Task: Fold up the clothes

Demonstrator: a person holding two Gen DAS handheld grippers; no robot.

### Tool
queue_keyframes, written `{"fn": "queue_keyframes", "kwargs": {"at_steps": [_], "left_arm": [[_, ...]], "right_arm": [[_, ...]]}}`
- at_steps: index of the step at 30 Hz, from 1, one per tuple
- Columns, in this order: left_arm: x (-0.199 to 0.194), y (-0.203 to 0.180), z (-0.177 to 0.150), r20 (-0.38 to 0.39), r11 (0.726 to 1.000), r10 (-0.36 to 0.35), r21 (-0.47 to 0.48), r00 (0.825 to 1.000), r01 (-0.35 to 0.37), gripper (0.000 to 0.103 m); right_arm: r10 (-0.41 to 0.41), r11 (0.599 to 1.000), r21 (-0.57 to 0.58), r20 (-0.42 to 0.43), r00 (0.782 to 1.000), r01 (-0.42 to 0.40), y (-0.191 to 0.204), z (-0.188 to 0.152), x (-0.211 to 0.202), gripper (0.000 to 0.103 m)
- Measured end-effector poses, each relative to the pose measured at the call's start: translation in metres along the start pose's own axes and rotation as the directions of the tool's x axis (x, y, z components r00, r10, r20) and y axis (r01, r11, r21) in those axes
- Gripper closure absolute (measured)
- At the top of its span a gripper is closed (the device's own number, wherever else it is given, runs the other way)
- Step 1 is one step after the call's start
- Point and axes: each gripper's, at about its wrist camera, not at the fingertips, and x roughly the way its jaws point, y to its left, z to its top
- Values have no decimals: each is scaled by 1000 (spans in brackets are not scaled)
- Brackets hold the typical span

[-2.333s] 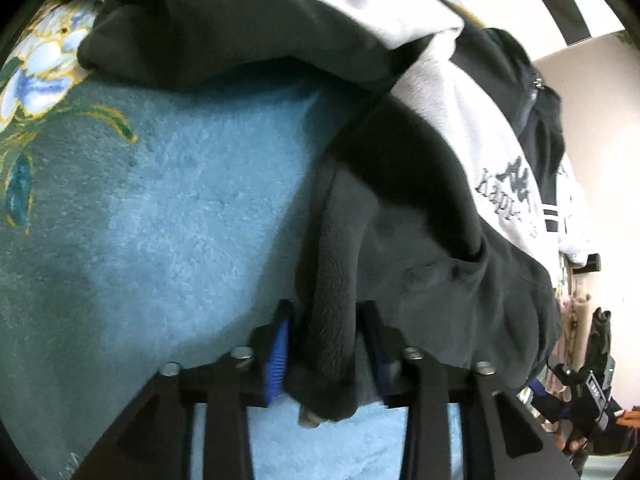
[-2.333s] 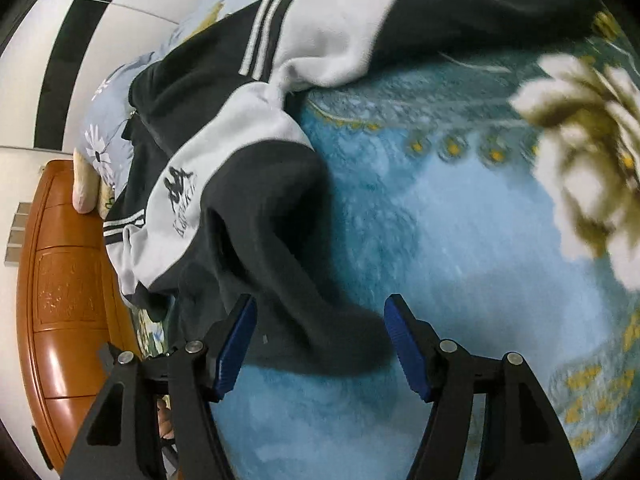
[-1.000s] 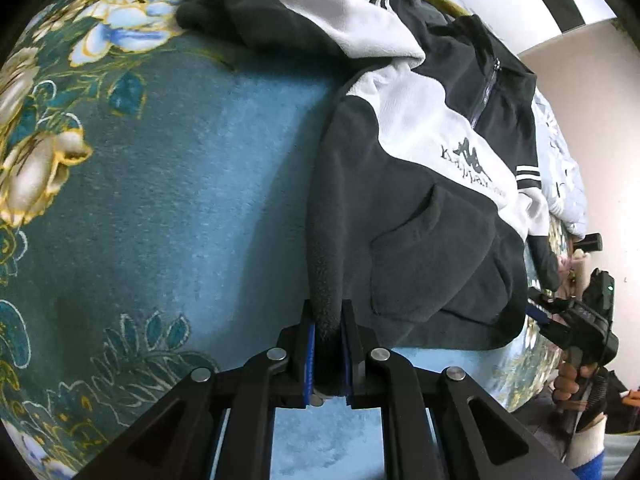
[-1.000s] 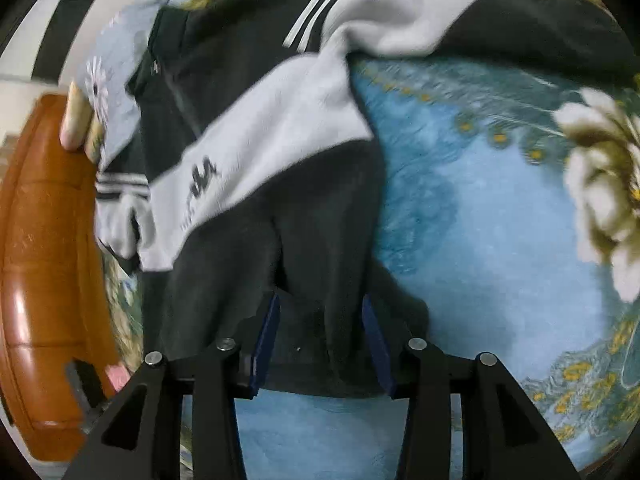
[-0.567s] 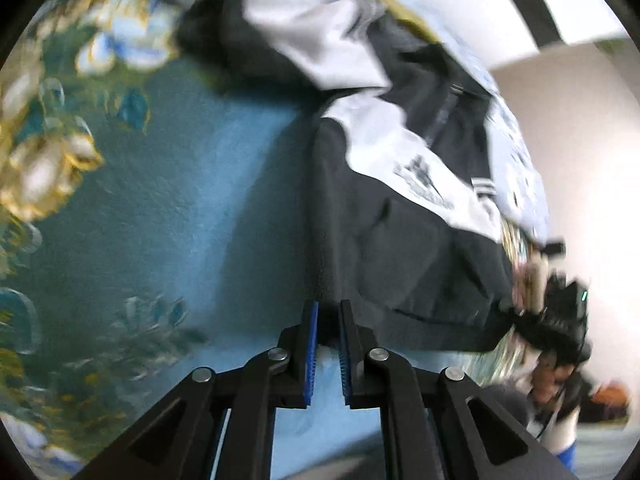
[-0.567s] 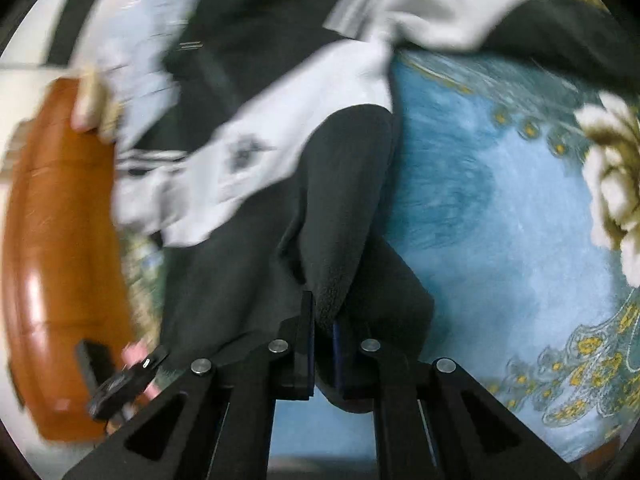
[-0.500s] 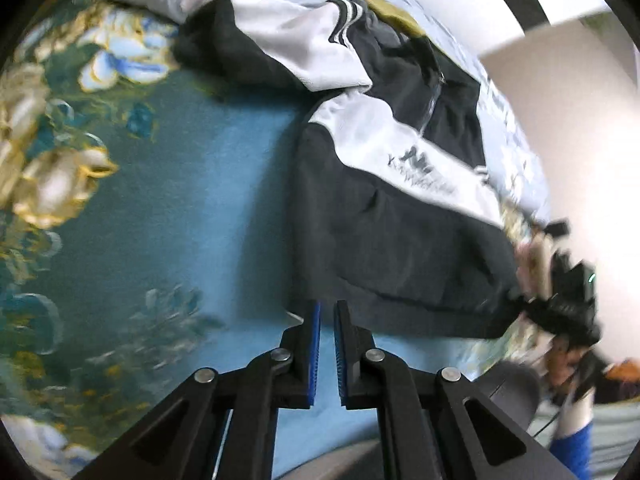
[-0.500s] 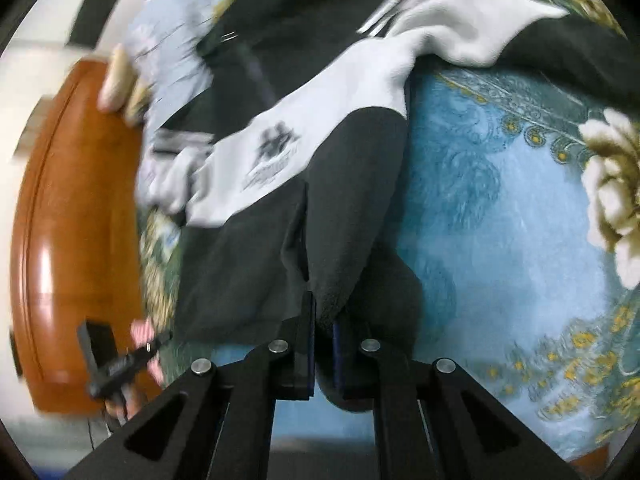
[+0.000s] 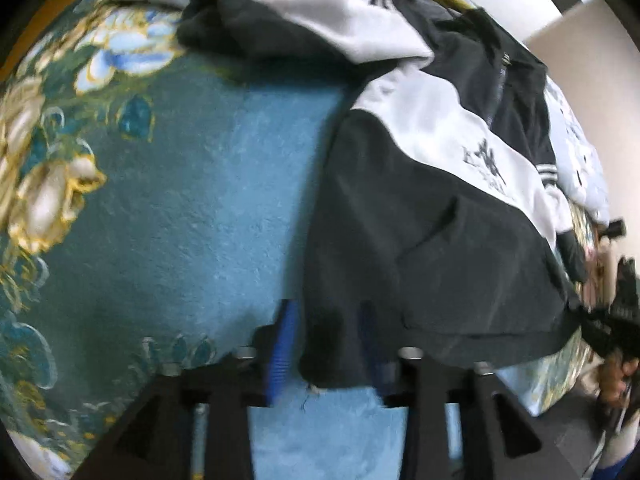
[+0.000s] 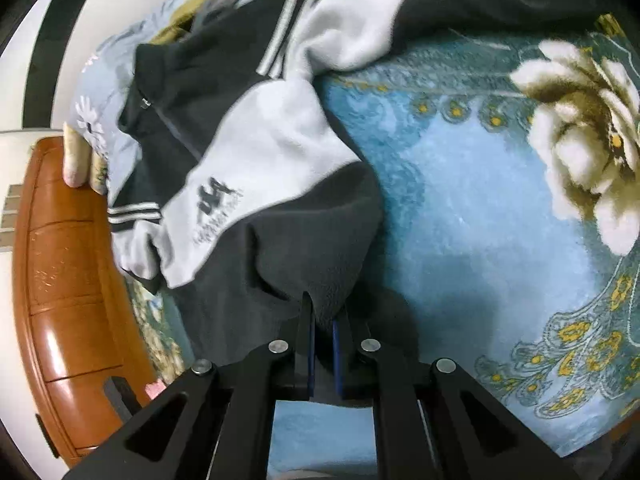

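A black and white fleece jacket (image 9: 432,208) with a chest logo lies spread on a blue floral blanket (image 9: 192,200). My left gripper (image 9: 326,344) is open, its blue-padded fingers standing either side of the jacket's bottom hem corner, which lies loose between them. In the right wrist view the same jacket (image 10: 248,184) lies to the left, and my right gripper (image 10: 323,332) is shut on the other hem corner, the black fleece bunched between its jaws. One sleeve (image 10: 400,12) stretches across the top.
A brown wooden headboard (image 10: 64,300) runs along the left of the right wrist view. A pale floral pillow (image 10: 100,92) lies beyond the jacket's collar. The other gripper and the hand holding it (image 9: 616,328) show at the right edge of the left wrist view.
My left gripper has opened and let go of the hem corner it held. My right gripper closed on the other hem corner and still holds it. The jacket now lies flatter.
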Motion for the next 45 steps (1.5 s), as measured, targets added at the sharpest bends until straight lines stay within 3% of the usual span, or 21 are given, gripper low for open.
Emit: {"fn": "queue_keyframes", "kwargs": {"at_steps": [3,8,10,11,12,14,15,16,20,23,26,29,32,36,38,39,40,41,43,45], "left_arm": [[14,5,-3,-15,999,-16,-31,1000,15,53],[24,-3,-10,-44,999,-32,3,999,32,57],[24,-6,-12,-47,999,-12,34,999,14,69],[25,-7,-13,-50,999,6,51,999,-3,74],[24,-7,-13,-53,998,20,64,998,-16,86],[17,-7,-13,-70,997,-3,73,998,9,92],[12,-6,-12,-80,997,-31,68,996,36,93],[5,-6,-9,-81,996,-68,59,994,73,93],[-24,-11,20,-35,981,-185,48,982,186,93],[-32,-21,67,33,976,-217,38,976,216,93],[-30,-41,119,107,975,-221,53,969,216,93],[-10,-59,166,146,983,-182,49,972,176,93],[23,-62,196,100,987,-148,-40,984,153,93],[44,-60,209,61,981,-158,-101,986,163,90],[39,-56,205,66,974,-203,-93,977,209,79],[36,-55,203,67,968,-227,-91,972,232,66],[31,-52,199,75,962,-250,-92,965,256,59],[24,-50,194,90,955,-273,-95,958,281,49],[14,-52,187,116,952,-286,-81,951,296,44],[10,-55,180,131,963,-258,-48,957,266,43]], "right_arm": [[0,1000,-9,-19,1000,0,-4,0,1,94],[-51,999,-23,-76,996,50,-7,0,17,88],[-66,998,-22,-100,993,64,-10,1,24,68],[-68,998,-22,-111,992,66,-11,1,27,65],[-70,997,-21,-121,990,68,-12,1,30,65],[-77,997,-21,-157,985,74,-14,0,36,65],[-79,997,-40,-178,981,73,-11,-3,38,76],[-80,996,-63,-200,977,69,-8,-6,40,95],[45,986,-147,-240,970,-83,15,-12,31,95],[184,976,-89,-152,971,-199,20,12,7,95],[298,954,12,17,954,-298,12,50,-20,96],[301,938,139,122,946,-317,-1,79,-26,96],[235,931,251,149,960,-267,-11,92,-10,96],[243,917,288,153,958,-278,-17,94,3,90],[249,924,256,160,955,-284,-16,92,-2,80],[245,933,229,166,955,-279,-14,91,-8,71],[245,939,201,179,953,-279,-11,92,-15,63],[248,944,173,194,949,-282,-8,93,-22,62],[244,955,120,211,946,-273,-2,93,-32,62],[223,967,73,209,952,-243,2,90,-36,60]]}}
